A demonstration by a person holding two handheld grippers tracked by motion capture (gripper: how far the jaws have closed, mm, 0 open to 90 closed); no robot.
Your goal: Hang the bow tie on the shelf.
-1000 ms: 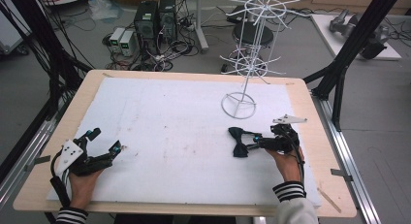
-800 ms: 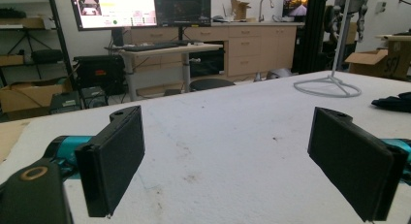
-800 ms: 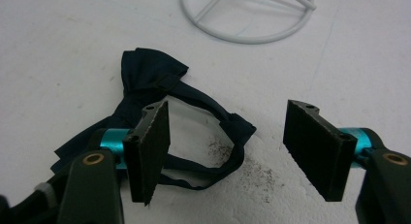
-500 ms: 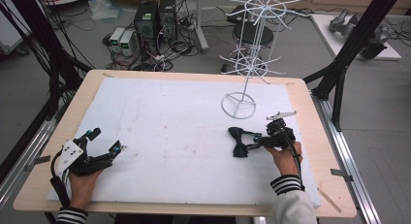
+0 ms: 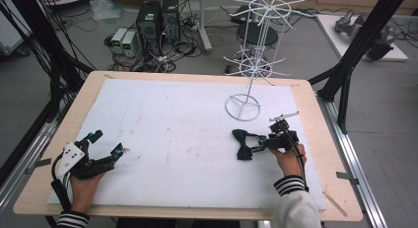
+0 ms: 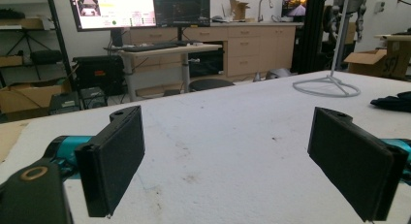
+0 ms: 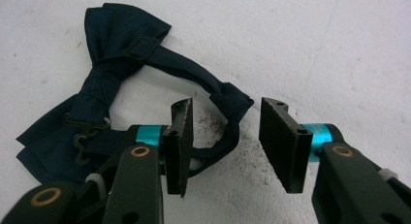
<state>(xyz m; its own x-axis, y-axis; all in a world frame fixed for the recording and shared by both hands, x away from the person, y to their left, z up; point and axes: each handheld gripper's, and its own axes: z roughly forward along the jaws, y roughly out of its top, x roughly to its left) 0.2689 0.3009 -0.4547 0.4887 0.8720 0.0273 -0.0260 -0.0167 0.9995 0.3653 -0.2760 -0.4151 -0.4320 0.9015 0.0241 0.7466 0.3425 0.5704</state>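
Note:
A dark navy bow tie (image 5: 242, 144) lies on the white table cover (image 5: 187, 134), right of centre. Its thin strap (image 7: 231, 118) loops out toward my right gripper (image 7: 227, 107). The jaws have just been closing and stand either side of the strap's bend, with a gap still showing at each pad. From above, the right gripper (image 5: 257, 143) points left at the tie. My left gripper (image 5: 107, 143) rests open at the front left, nothing between its wide-apart pads (image 6: 116, 161). Far off in the left gripper view the tie (image 6: 395, 102) shows at the right edge.
A white wire display stand (image 5: 256, 55) rises from a ring base (image 5: 242, 107) just behind the tie; the same base (image 6: 327, 87) is in the left gripper view. The wooden table edge (image 5: 315, 114) runs close on the right. Black frame posts flank the table.
The right gripper's jaws have narrowed around the tie's strap, with the hand barely shifting. The left gripper and the bow tie have stayed where they were.

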